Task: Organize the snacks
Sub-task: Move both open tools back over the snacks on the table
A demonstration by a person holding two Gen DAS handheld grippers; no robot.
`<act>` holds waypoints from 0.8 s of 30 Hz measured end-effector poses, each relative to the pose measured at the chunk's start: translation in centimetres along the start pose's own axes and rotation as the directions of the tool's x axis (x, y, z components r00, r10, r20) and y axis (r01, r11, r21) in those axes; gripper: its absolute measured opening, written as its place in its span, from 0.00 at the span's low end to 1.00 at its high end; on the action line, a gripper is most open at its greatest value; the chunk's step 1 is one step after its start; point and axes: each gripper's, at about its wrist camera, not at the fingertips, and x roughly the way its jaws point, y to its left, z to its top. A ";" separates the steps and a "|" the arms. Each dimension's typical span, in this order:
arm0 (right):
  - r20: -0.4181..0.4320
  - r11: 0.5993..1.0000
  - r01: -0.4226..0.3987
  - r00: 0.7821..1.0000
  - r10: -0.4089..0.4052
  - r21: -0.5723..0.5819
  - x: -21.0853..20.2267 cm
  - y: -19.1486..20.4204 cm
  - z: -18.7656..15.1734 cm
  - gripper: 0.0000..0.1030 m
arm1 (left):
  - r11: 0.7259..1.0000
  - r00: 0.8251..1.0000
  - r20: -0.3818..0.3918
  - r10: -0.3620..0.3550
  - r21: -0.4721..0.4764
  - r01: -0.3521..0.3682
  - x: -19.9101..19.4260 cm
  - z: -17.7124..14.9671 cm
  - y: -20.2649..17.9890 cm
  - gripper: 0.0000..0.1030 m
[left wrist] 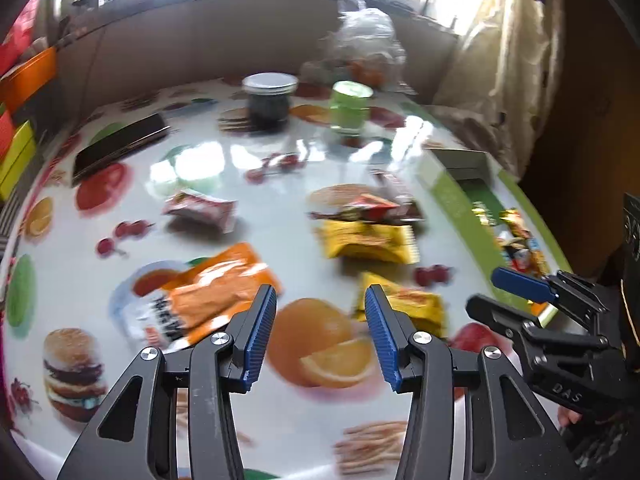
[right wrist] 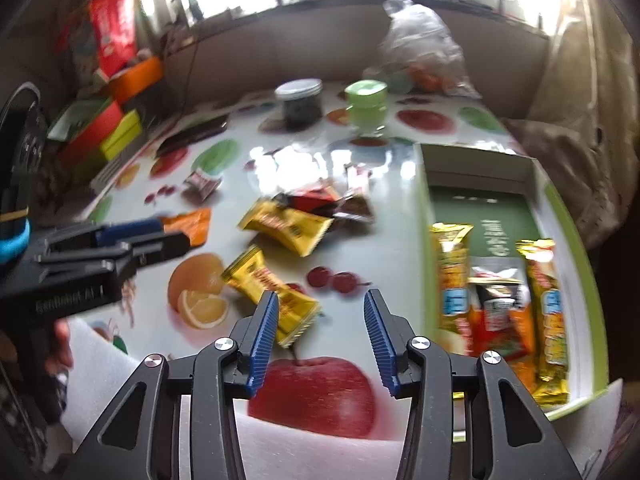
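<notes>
Loose snack packets lie on a table printed with fruit. My left gripper is open and empty above a printed orange, between an orange packet and a yellow packet. Another yellow packet, dark red packets and a red-and-white packet lie farther off. My right gripper is open with nothing between its fingers, its left finger just past a yellow packet. To its right, a green-and-white box holds several packets. Each gripper also shows in the other view: right gripper, left gripper.
A dark jar with a pale lid, a green jar and a clear plastic bag stand at the far side. A flat black box lies at the far left. Coloured boxes are stacked beyond the left edge. White foam covers the near edge.
</notes>
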 end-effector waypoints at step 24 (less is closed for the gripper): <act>-0.119 0.987 0.043 0.991 -0.062 -0.157 5.7 4.5 0.6 0.54 | 0.996 0.999 -0.033 -0.026 -0.081 0.023 2.2 0.0 10.5 0.48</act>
